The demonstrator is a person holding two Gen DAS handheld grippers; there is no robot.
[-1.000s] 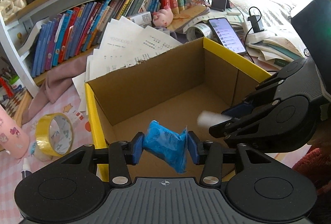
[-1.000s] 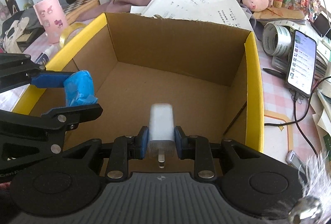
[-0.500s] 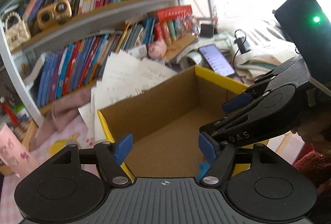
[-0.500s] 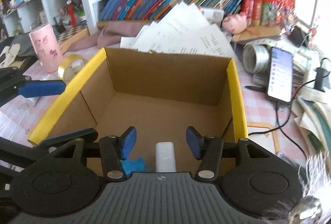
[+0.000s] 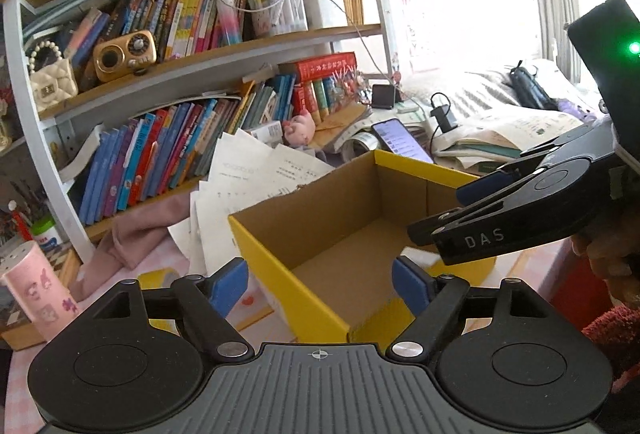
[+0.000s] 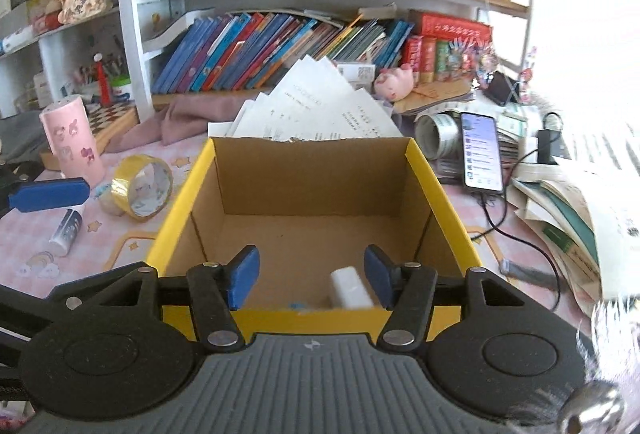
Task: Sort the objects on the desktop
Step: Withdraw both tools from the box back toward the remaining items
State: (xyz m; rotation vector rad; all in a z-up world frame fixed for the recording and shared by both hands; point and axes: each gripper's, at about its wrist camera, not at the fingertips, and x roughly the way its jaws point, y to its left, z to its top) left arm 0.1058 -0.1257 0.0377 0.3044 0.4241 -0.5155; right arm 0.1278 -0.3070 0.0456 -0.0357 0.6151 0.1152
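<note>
Both dropped now: white plug and blue bag lying in box. Left gripper, right gripper just opened wide, holding nothing. Time for more things.

Daylight floods in from the right, blowing out that side to white glare, while fisheye distortion bends the bookshelf edges.

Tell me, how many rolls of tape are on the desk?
2. A yellow tape roll lies left of the cardboard box. A patterned tape roll lies right of it, beside the phone. Others could hide under the clutter.
</note>
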